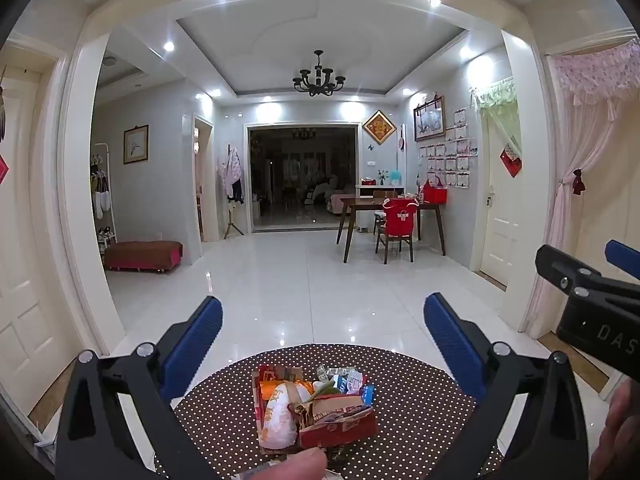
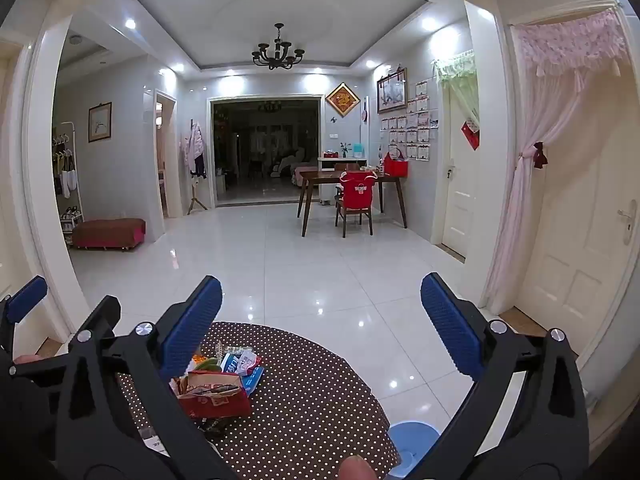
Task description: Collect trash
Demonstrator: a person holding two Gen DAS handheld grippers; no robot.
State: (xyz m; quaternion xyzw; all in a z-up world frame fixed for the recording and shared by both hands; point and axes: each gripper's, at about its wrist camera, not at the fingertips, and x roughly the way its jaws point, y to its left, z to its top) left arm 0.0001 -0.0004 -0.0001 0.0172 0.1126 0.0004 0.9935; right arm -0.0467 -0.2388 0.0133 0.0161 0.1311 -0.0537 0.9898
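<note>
A round table [image 1: 420, 408] with a brown polka-dot cloth fills the lower part of both views, with white floor tiles [image 1: 320, 280] behind it. Only the right wrist view shows a blue round object [image 2: 412, 440], maybe a stool or a bin, low beside the table edge. Only the left wrist view shows the whole pile of trash [image 1: 316, 408] in the middle of the table: a white crumpled bag [image 1: 280, 416], a red carton [image 1: 340, 424] and small wrappers [image 1: 348, 380], all touching each other. In the right wrist view the left finger of that tool hides the left part of the pile.

The left gripper [image 1: 320, 332] is wide open with nothing between its blue pads [image 1: 196, 340], and it hangs above the table, over the pile. The right gripper [image 2: 320, 316] is also spread wide and empty, to the right of the pile. Each tool appears at the side of the other view.

Far behind stand a wooden dining table [image 1: 384, 204] and a chair with a red cover [image 1: 398, 216].
</note>
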